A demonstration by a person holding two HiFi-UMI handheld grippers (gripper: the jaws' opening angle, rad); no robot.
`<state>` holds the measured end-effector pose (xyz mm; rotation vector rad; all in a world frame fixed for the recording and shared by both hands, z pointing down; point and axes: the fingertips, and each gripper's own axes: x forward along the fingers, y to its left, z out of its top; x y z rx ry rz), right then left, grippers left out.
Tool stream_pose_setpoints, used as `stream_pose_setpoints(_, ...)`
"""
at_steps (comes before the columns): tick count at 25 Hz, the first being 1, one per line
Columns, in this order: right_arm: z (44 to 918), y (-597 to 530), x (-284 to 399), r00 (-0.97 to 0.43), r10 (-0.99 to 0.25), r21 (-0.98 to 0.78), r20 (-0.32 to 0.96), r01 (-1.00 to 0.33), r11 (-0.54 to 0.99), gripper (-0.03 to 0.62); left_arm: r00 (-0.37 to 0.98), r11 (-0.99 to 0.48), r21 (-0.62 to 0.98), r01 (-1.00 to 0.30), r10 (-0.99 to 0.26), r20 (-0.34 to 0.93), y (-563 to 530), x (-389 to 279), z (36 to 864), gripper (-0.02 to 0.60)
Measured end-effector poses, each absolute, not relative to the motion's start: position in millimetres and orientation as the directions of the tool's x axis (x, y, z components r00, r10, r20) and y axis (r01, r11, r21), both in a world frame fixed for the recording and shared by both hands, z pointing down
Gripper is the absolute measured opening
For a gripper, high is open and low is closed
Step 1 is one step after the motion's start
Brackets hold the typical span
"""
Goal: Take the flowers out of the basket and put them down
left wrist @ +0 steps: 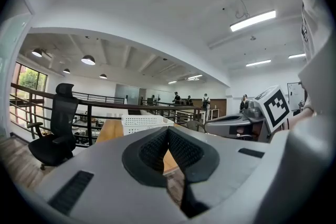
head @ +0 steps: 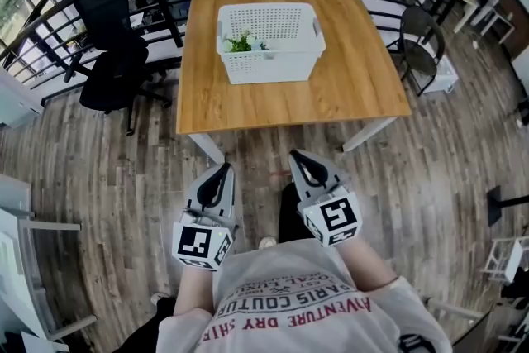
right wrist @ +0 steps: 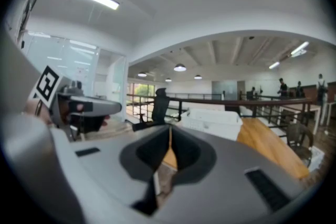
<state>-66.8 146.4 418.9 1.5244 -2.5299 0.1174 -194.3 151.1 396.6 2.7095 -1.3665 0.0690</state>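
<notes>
Wooden table (head: 331,87) is filling upper centre, flowers (head: 240,43) lying in basket's (head: 273,66) left end, straight up-frame of my nearer left gripper (head: 223,168); I'm holding it and right gripper (head: 295,155) closed tight, empty.

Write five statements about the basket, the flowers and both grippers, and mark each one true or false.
1. The flowers lie in the basket. True.
2. The basket stands on the floor. False: it stands on the table.
3. The left hand-held gripper and the right hand-held gripper are both shut and empty. True.
4. The right hand-held gripper is inside the basket. False: it is over the floor, short of the table.
5. A black office chair stands left of the table. True.
</notes>
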Motion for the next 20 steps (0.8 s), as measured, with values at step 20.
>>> stream_pose_setpoints(20, 397, -165, 5, -0.627, -0.764, 0.041, 0.152, -0.768, 0.639, 0.031, 0.402, -0.401, 0.021, -0.916, -0.914, 0.064, -135, -126, 378, 0.025)
